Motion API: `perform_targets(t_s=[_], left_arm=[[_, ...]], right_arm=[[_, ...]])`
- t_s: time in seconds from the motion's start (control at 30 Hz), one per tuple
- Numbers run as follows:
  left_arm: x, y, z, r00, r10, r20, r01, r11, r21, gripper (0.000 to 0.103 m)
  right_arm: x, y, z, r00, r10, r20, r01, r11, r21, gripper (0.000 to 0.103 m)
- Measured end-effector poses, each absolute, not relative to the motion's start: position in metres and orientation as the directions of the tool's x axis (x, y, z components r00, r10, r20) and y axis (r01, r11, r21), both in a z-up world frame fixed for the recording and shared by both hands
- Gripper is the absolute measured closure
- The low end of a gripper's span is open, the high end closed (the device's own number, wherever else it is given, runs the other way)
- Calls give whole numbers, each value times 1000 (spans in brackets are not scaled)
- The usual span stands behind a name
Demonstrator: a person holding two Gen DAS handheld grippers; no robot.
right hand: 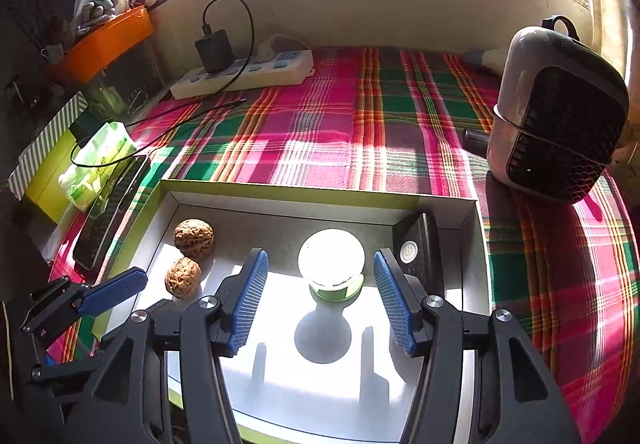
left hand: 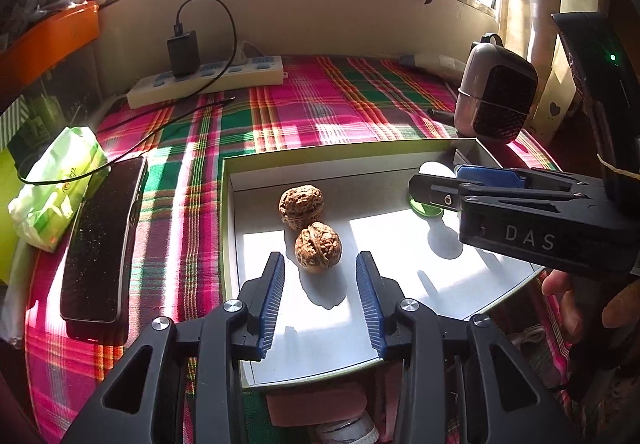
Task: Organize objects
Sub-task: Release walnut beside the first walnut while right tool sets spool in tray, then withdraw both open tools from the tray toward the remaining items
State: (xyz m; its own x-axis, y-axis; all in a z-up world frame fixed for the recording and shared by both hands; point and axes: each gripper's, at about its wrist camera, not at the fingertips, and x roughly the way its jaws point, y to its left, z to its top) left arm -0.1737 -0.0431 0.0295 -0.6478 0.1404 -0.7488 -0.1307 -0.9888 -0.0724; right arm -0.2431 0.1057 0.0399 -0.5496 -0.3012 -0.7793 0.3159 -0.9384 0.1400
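two walnuts lie inside a shallow box point(left hand: 230, 204) with white floor and yellow-green rim, on a plaid cloth point(left hand: 320, 104). in the left wrist view the near walnut point(left hand: 318, 247) is at 12 o'clock from the left gripper point(left hand: 320, 276), just ahead of its blue pads and not between them; the far walnut point(left hand: 301, 203) lies touching it, at about 11 o'clock from the near one. the left gripper stands wide and holds nothing. in the right wrist view a white ball on a green base point(right hand: 331, 264) stands in the same box, at 12 o'clock from the right gripper point(right hand: 322, 284). the blue pads are on both sides of the ball but apart from it, so this claw also is wide and grips nothing. a black device with a round button point(right hand: 416, 252) leans at the box wall, at 3 o'clock from the ball. the walnuts are at 9 o'clock from the ball. outside the box, at 9 o'clock in the left view, a black phone point(left hand: 104, 244) lies on the cloth, and beside it a green tissue pack point(left hand: 56, 184). at 11 o'clock a white power strip point(left hand: 204, 80) carries a black charger point(left hand: 183, 54). at 2 o'clock stands a small heater point(left hand: 496, 96). a hand point(left hand: 560, 296) shows under the right gripper at 3 o'clock.
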Motion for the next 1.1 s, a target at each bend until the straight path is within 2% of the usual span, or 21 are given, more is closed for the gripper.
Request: perform_targets(t_s=[0.77,1.1], left_arm=[[-112,-47,46,-689,110,-717,-99,-993,-58,68],[-85,-58,43,-698,103,-709,-75,-995,-71,68]], right_arm=[[-170,129,60,-615,-319,-721,287,-942,171,47],[-133,143,56,-655,-277,-703,285,-952,109,47]])
